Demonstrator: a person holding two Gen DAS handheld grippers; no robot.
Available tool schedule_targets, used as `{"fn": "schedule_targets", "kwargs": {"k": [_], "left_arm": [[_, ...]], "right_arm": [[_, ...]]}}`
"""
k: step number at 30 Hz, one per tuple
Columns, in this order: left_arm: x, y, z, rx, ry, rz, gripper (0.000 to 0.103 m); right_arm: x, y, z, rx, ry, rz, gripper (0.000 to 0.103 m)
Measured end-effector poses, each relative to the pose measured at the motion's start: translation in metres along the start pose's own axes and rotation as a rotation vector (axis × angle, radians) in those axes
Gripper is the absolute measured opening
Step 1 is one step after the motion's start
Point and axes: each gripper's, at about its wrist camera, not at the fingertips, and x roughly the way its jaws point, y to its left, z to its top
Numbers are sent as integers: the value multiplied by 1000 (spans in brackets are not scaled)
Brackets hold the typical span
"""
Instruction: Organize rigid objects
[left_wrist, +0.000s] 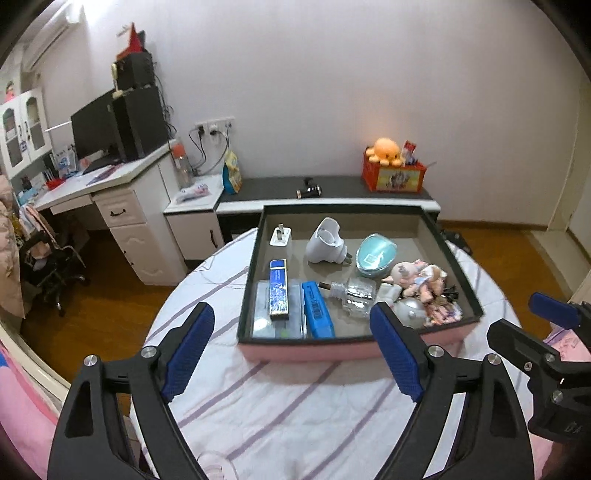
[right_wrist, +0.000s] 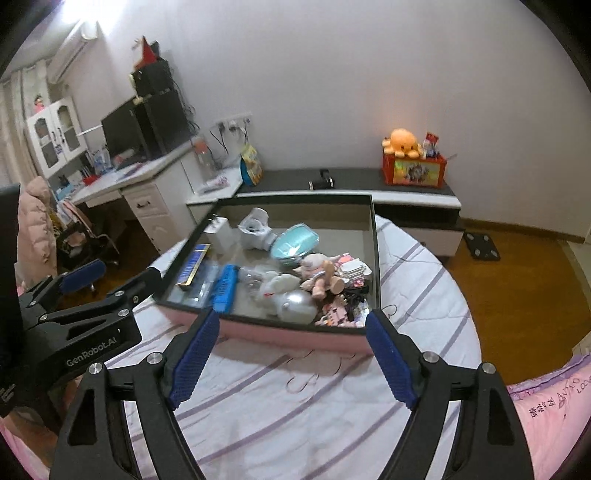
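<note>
Hovering both grippers, left (left_wrist: 291, 354) and right (right_wrist: 290, 356), jaws apart and empty, just short of the tray (left_wrist: 314, 349). Items (left_wrist: 317, 314) all lie inside it. Sorted or unsorted, I can't judge.

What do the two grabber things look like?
Both look the same. The left gripper and the right gripper each have black plastic arms with triangle-shaped holes, shiny silver bolts, and two fingers covered in bumpy blue pads. The right wrist view shows white "GenRobot.AI" lettering on the side of the left one. No cables, hands or sleeves show.
</note>
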Motion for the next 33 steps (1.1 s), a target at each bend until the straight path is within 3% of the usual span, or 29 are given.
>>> {"fn": "schedule_targets", "kwargs": {"k": [14,18,33], "left_arm": [[-124,22,-44,-29,-236,61,100],[-152,24,-52,-33,-295,83,102],[-219,28,-70,-59,-437,130,103]], "right_arm": [[-107,43,-49,-39,-235,-19,87],[-132,56,-57,-65,-311,-49,103],[-192,81,-76,-107,-484,-75,103]]}}
